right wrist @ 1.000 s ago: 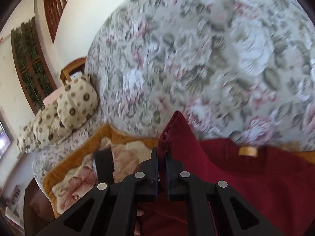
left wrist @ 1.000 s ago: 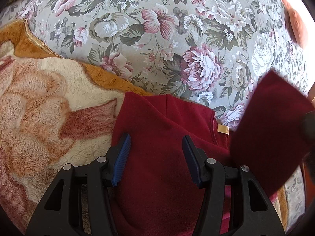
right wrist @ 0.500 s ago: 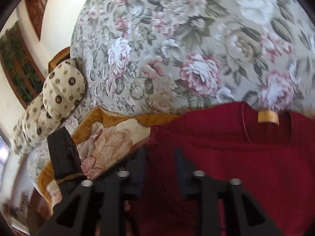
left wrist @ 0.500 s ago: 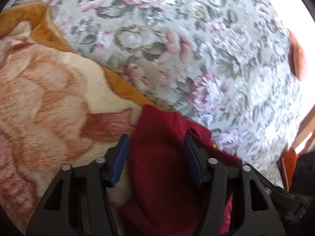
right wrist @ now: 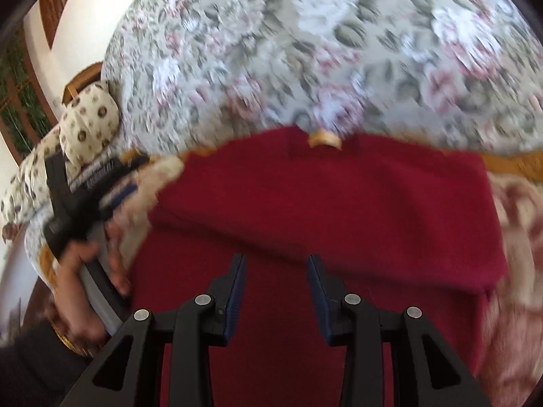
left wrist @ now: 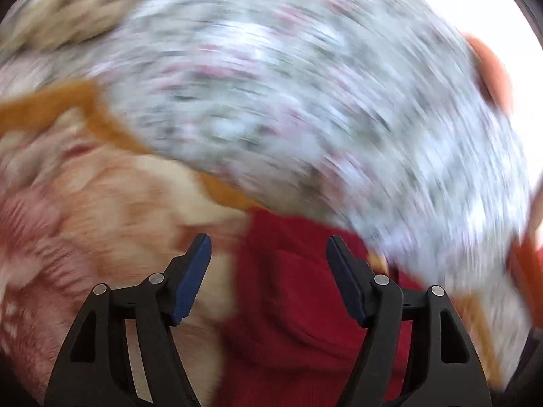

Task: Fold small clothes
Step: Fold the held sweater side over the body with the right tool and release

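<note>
A small dark red top (right wrist: 332, 203) lies on a fleece blanket, its sides folded in over the body, with a tan neck label (right wrist: 324, 139) at the far edge. My right gripper (right wrist: 275, 261) is open and empty just above its near part. My left gripper (left wrist: 268, 242) is open and empty over the garment's left edge (left wrist: 292, 291); that view is heavily blurred. The left gripper, held in a hand, also shows in the right wrist view (right wrist: 85, 200), left of the garment.
A cream and orange fleece blanket (left wrist: 101, 224) covers the seat under the garment. A floral sofa back (right wrist: 305, 51) rises behind. Patterned cushions (right wrist: 85, 118) lie at the far left. An orange cushion (left wrist: 492, 71) sits at the right.
My right gripper let go of the red flap and opened; the flap now lies folded over the body. My left gripper stayed open and swung left off the garment.
</note>
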